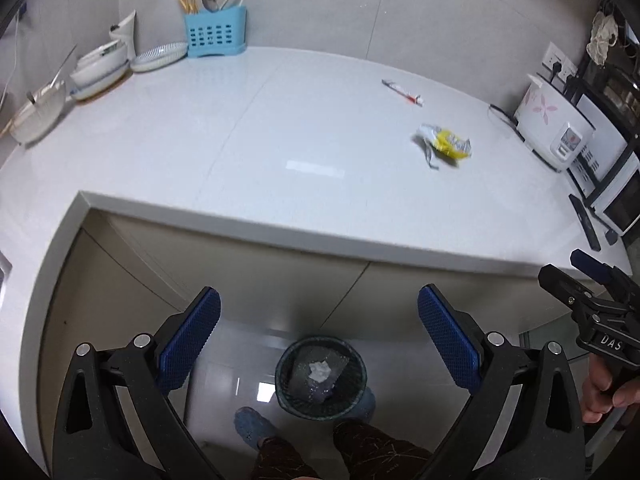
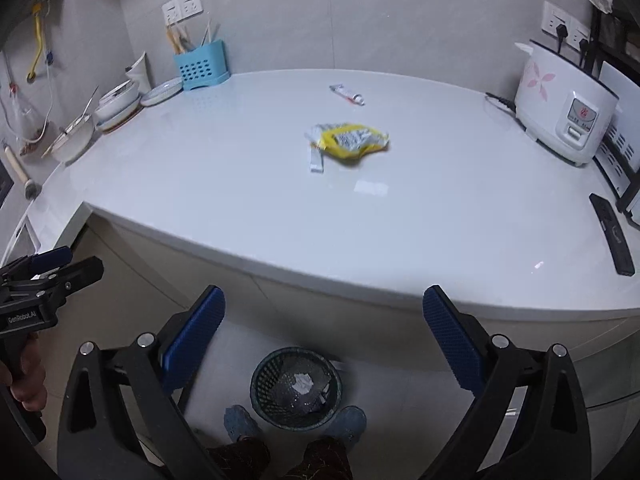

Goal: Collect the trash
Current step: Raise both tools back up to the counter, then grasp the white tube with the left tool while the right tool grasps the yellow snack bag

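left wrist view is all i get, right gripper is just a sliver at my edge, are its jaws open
observer: Yes. The right gripper has its jaws spread wide and empty, with the dark mesh wastebasket showing between them.
operator: anything past the bowls on my left
observer: A wooden-handled brush sits at the far left end of the white countertop.
operator: and the wall there
observer: A yellow cord hangs on it.

Left gripper (image 1: 319, 336) jaws wide above trash bin (image 1: 321, 376); wrapper (image 1: 446, 143) on counter (image 1: 240, 140).
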### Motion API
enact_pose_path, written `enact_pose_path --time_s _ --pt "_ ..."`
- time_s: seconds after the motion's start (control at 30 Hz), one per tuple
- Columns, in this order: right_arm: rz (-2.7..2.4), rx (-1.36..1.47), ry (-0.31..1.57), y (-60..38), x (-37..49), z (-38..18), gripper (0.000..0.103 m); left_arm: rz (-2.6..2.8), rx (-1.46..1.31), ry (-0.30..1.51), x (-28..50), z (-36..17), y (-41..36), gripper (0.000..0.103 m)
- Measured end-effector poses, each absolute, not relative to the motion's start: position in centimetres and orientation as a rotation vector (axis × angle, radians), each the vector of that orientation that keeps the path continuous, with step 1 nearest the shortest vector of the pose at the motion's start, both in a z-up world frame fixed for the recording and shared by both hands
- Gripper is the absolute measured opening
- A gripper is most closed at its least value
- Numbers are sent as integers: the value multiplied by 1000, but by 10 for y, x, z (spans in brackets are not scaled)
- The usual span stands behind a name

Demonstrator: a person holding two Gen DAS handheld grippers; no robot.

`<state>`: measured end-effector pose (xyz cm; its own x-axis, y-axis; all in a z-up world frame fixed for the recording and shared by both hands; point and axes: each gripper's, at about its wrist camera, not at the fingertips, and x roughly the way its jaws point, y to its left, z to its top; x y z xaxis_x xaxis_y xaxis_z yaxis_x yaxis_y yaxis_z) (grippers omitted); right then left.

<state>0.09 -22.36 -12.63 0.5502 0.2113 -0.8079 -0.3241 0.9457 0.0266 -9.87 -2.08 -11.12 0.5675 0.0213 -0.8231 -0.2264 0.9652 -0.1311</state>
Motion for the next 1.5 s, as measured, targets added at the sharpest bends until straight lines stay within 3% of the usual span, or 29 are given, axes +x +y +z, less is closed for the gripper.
enact_pose_path --time_s 0.5,1.0,1.1,1.23,1.4,1.5 --pt "208 27 1067 -209 134 -112 95 154 -229 996 -11 -91 -5 97" --pt "12 137 1261 -174 264 -170 95 88 -223 1047 96 -106 21 97" --pt "-46 134 1306 -171 278 -185 91 76 -212 1059 109 -109 21 97" --pt "-96 167 1360 -176 286 -203 81 61 -195 1068 128 -109 23 97" --pt "-121 177 1394 -178 285 -210 53 60 -191 1094 156 -111 21 97" --pt "-75 199 1416 -178 282 -210 29 75 -208 1119 176 -114 18 97"
